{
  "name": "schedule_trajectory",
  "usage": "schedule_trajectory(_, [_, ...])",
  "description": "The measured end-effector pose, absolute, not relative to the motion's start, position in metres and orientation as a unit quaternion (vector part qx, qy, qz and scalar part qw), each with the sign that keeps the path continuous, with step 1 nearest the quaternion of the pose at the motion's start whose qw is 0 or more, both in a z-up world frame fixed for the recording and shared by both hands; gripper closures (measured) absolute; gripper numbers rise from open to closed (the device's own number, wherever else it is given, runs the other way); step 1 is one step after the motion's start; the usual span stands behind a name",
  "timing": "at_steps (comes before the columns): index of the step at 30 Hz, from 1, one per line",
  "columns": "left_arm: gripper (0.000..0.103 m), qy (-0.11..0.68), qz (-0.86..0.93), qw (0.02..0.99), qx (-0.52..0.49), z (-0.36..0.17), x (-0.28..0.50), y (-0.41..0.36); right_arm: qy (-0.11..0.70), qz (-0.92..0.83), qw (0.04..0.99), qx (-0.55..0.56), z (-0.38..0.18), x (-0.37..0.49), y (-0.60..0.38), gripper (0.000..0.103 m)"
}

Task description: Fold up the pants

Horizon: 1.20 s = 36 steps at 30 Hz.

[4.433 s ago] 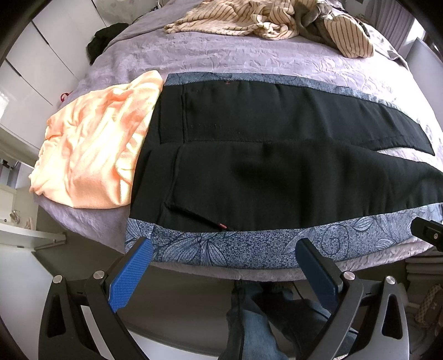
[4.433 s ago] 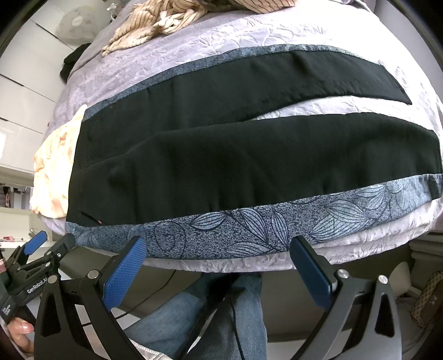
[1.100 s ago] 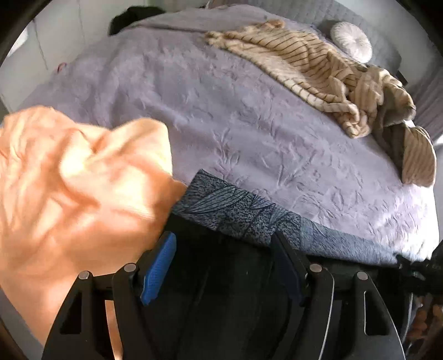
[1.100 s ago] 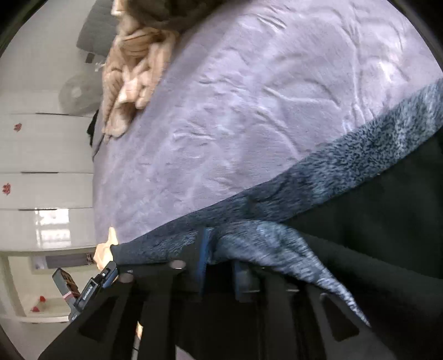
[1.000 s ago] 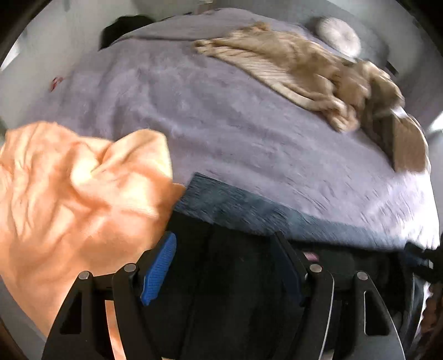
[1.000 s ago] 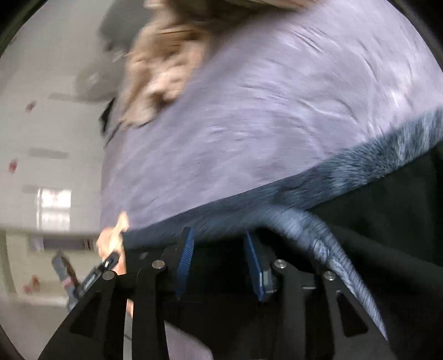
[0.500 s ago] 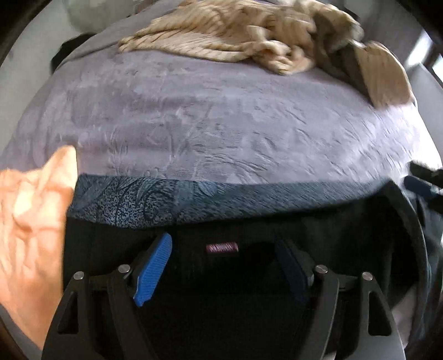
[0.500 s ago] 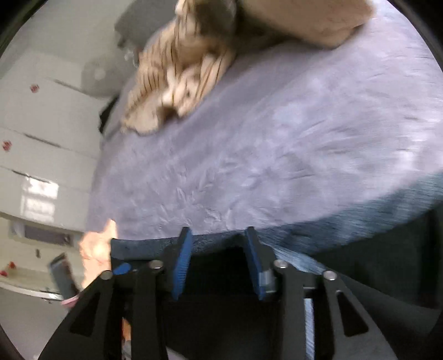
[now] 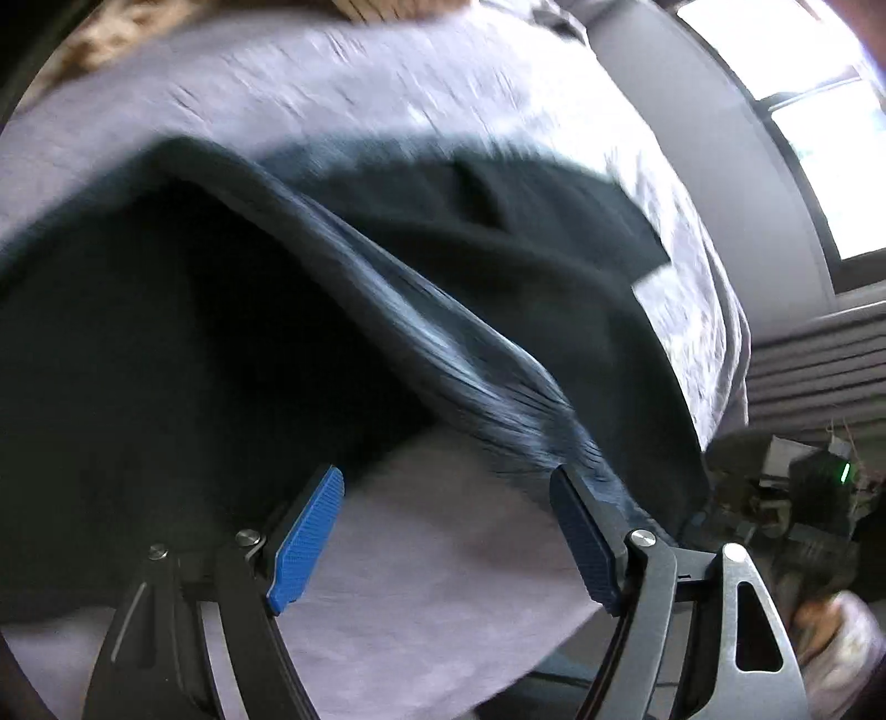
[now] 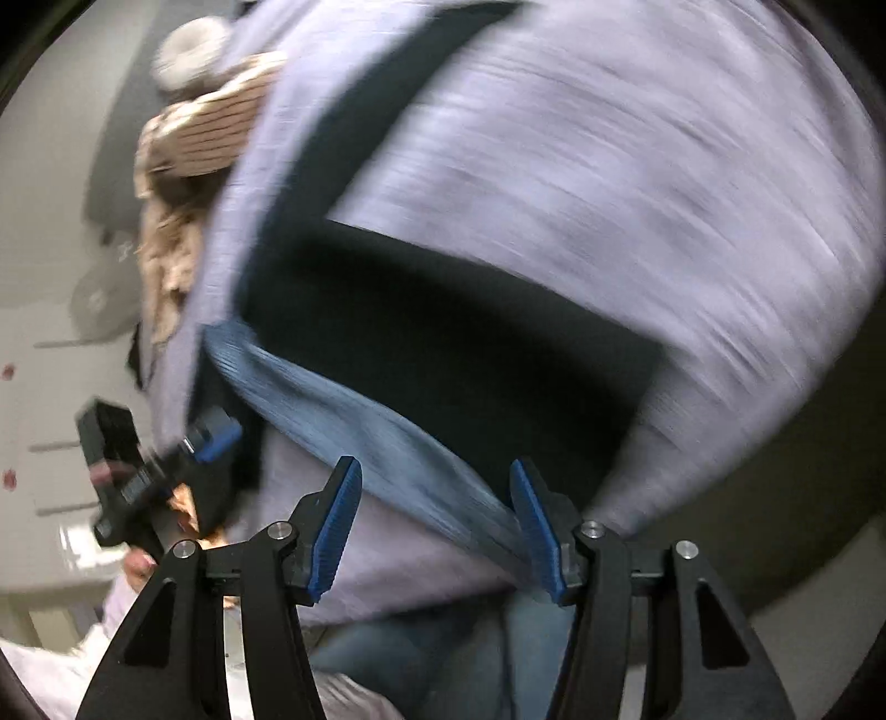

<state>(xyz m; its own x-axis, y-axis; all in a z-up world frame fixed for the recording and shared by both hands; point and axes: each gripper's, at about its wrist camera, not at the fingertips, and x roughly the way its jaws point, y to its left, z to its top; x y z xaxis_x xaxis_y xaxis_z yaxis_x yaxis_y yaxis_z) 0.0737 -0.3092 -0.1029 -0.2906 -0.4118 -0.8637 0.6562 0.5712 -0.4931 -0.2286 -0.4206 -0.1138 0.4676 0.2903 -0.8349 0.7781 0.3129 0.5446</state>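
Both grippers are now clear of the black pants with blue patterned side stripes [image 9: 498, 260], which are lying folded lengthwise on the lilac quilted bedspread [image 9: 443, 554]. I am holding the left gripper [image 9: 448, 545] apart and empty; the right gripper [image 10: 437, 531] is opening, nothing clamped. Earlier, both legs lay spread side by side.

Bedroom in a home, wide bed [image 10: 637, 183] under a lilac bedspread, rumpled striped beige blanket [image 10: 205, 138] and round cushion [image 10: 191, 39] near the head, white cupboard doors [image 10: 33, 387] alongside, bright window [image 9: 825, 138] beyond the foot, clothes spread out
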Motion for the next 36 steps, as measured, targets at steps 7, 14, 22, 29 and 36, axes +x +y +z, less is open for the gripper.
schedule_trajectory(7, [0.025,0.677,-0.451,0.563,0.146,-0.125,0.029,-0.335,0.443,-0.153,0.611,0.638,-0.171,-0.269,-0.41,0.04])
schedule_trajectory(14, [0.073,0.693,-0.463,0.539,0.12,-0.124,0.031,-0.351,0.379,-0.099,0.61,0.689,-0.172,-0.255,-0.41,0.092])
schedule_trajectory(22, [0.073,0.64,-0.496,0.579,0.09,-0.058,0.059,-0.385,0.268,-0.051,0.668,0.692,-0.098,-0.203,-0.493,0.092])
schedule_trajectory(29, [0.027,0.576,-0.506,0.628,0.132,-0.034,0.102,-0.453,0.232,-0.04,0.677,0.697,-0.085,-0.116,-0.601,0.092])
schedule_trajectory(36, [0.027,0.543,-0.505,0.638,0.206,-0.028,0.13,-0.477,0.25,-0.084,0.65,0.713,-0.124,-0.062,-0.675,0.088])
